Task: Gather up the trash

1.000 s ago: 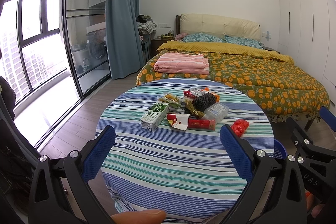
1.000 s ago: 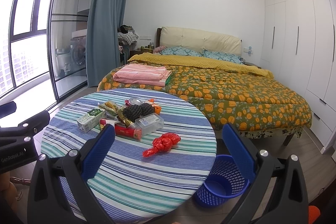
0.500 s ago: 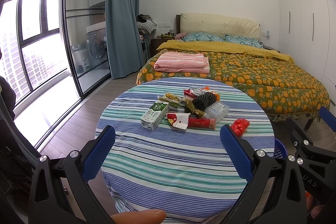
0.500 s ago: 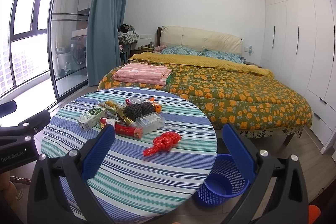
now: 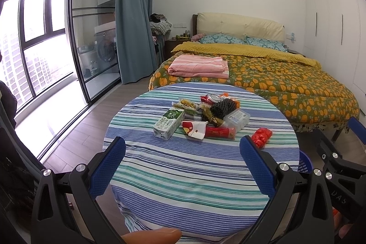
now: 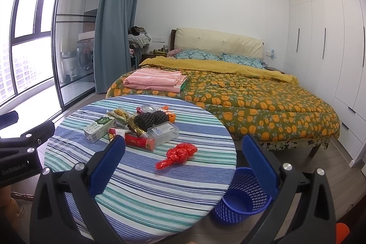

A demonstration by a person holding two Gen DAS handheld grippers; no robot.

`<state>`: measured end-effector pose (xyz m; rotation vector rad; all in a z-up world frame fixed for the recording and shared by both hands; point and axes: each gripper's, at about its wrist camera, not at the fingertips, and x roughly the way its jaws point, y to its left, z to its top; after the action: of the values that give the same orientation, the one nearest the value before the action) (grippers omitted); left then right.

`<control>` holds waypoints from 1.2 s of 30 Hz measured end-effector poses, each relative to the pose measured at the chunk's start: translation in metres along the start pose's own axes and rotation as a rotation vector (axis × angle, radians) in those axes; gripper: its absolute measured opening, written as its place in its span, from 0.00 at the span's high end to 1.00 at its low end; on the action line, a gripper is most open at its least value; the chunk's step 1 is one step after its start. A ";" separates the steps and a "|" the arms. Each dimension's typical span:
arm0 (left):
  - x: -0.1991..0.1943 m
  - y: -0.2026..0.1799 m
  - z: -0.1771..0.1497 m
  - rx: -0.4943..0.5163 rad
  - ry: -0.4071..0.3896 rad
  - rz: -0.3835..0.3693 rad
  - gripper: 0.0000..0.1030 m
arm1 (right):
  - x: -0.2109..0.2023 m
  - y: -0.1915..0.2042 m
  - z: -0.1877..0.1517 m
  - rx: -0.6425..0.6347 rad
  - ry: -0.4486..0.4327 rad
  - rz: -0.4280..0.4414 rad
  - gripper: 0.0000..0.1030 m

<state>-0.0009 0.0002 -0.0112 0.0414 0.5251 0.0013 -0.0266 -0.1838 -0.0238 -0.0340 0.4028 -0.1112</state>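
A round table (image 5: pixel 194 177) (image 6: pixel 137 193) in a striped cloth carries a pile of trash. In it lie a green and white milk carton (image 5: pixel 168 122) (image 6: pixel 99 127), a red wrapper (image 5: pixel 217 132) (image 6: pixel 139 141), a clear plastic box (image 5: pixel 236 118) (image 6: pixel 162 132), a black foam net (image 5: pixel 223 106) (image 6: pixel 148 119) and a can (image 5: pixel 211 97) (image 6: pixel 147 109). A crumpled red bag (image 5: pixel 262 137) (image 6: pixel 179 153) lies apart at the right. A blue mesh bin (image 6: pixel 242 196) stands on the floor right of the table. My left gripper (image 5: pixel 183 165) and right gripper (image 6: pixel 183 164) hang open before the table, holding nothing.
A bed (image 5: pixel 263 79) with an orange-patterned cover and folded pink bedding (image 5: pixel 199 66) stands behind the table. Glass sliding doors (image 5: pixel 91 38) and a blue curtain (image 5: pixel 135 15) are at the left, white wardrobes (image 6: pixel 331 49) at the right. Wood floor surrounds the table.
Both views have drifted very slightly; the table and trash stay where they were. Both grippers remain open.
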 end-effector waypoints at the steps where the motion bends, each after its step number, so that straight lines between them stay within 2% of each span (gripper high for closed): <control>1: 0.000 0.001 0.000 0.002 0.001 0.000 0.04 | 0.001 0.000 0.002 0.000 0.004 -0.001 0.04; 17: 0.008 -0.005 -0.001 0.017 0.026 0.014 0.04 | 0.005 -0.002 0.007 0.002 0.016 -0.005 0.04; 24: 0.044 0.011 -0.013 0.000 0.039 0.086 0.04 | 0.037 -0.006 0.003 0.013 0.077 -0.009 0.04; 28: 0.088 0.031 -0.029 -0.005 0.173 0.061 0.04 | 0.062 -0.009 -0.006 0.022 0.119 -0.008 0.04; 32: 0.128 0.056 -0.048 -0.062 0.293 0.009 0.04 | 0.091 -0.009 -0.018 0.024 0.175 0.000 0.04; 36: 0.153 0.068 -0.053 -0.054 0.322 0.020 0.04 | 0.113 -0.007 -0.030 0.029 0.219 0.027 0.04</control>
<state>0.1056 0.0719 -0.1308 -0.0068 0.8459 0.0423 0.0641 -0.2043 -0.0946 0.0125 0.6199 -0.0938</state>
